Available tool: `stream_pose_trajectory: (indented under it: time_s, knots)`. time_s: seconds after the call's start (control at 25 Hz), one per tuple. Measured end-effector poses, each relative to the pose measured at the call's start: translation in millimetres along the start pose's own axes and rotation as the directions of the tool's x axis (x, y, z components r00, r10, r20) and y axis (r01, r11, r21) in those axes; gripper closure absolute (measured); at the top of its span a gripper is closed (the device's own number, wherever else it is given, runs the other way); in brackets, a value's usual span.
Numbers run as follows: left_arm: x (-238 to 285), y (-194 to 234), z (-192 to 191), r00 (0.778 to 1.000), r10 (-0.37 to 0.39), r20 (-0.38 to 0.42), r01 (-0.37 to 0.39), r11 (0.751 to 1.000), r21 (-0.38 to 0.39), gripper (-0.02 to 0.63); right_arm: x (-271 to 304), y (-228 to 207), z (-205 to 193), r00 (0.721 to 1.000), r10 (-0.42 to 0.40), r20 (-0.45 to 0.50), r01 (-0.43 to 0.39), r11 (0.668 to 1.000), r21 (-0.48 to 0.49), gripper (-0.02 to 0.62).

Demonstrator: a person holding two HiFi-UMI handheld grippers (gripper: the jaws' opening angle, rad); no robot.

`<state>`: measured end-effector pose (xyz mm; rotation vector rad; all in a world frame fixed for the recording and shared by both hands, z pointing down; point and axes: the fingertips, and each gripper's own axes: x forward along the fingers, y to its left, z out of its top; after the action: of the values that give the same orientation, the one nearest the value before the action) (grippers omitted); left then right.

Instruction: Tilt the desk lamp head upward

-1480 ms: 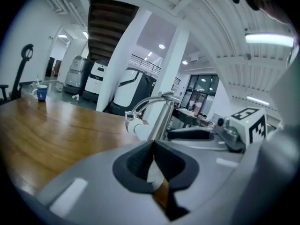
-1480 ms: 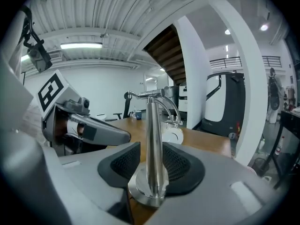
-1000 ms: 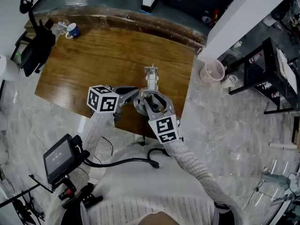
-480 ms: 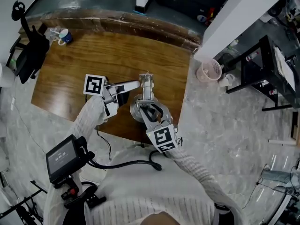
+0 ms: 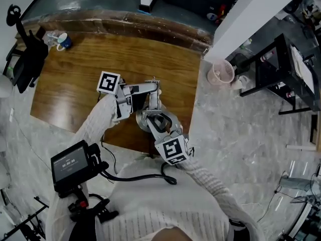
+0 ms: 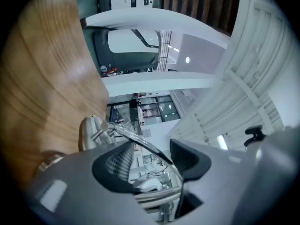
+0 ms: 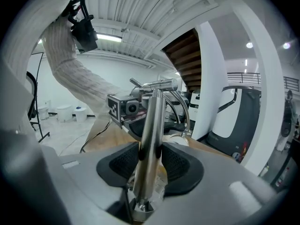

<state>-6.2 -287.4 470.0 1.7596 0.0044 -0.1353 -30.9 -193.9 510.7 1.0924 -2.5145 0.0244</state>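
Status: desk lamp [image 5: 153,102] sits near the front edge of the wooden table [image 5: 80,74], right in front of the person. Right gripper [image 7: 149,161] is clamped on the upright post [image 7: 152,125], with both ribbed pads [image 7: 176,165] pressed against the tube, so my read is it's bracing the lamp. Left gripper [image 6: 150,165] has just been opening. Its jaws now stand wide, with a thin curved arm rod [image 6: 140,142] running through the gap and neither pad pressing on it, so it has released. The lamp head [image 6: 91,132] is just past the left jaw tips, not held. In the head view the left gripper reaches in level from the left, at the lamp's top. Progress: looks like either the tilt was just made and let go, or it's a regrip. I can't confirm the head's final angle from these views, so I'd call the tilt unverified. What's left is to check the head points up and then free the post. Materials: the post is a smooth polished metal tube, round in section. The rod is chrome wire, springy-looking. The head is a small brushed-metal bell shape. The table is glossy brown wood with visible grain, and the gripper pads are dark ridged rubber in grey plastic shells.
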Motion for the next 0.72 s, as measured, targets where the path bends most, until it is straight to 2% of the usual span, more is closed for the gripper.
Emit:
stream_pose_trajectory:
  time_s: [0.24, 0.44, 0.6, 0.68, 0.72]
  knots:
    - [8.7, -3.7, -2.7, 0.998, -0.062, -0.009, 0.062, 0.998, -0.03, 0.36, -2.8, 5.5, 2.6, 1.0, 0.005, -0.005, -0.005, 1.0, 0.011, 0.446]
    - [10.3, -9.4, -3.2, 0.999, -0.049, -0.011, 0.05, 0.999, 0.023, 0.356, -4.6, 4.0, 5.8, 1.0, 0.004, -0.001, -0.004, 1.0, 0.018, 0.448]
    - [9.8, -20.0, 2.5, 0.999, -0.036, -0.004, 0.036, 0.993, 0.115, 0.364, -3.2, 4.6, 4.6, 1.0, 0.01, -0.001, -0.01, 0.999, 0.042, 0.453]
    - [9.6, -30.5, 7.4, 0.999, -0.034, -0.001, 0.034, 0.978, 0.206, 0.374, -2.0, 4.9, 3.1, 1.0, 0.012, -0.004, -0.012, 0.998, 0.067, 0.456]
    - [9.4, -37.6, 10.3, 1.0, -0.03, -0.002, 0.029, 0.96, 0.278, 0.381, -1.5, 4.5, 3.1, 1.0, 0.012, -0.006, -0.012, 0.997, 0.079, 0.457]
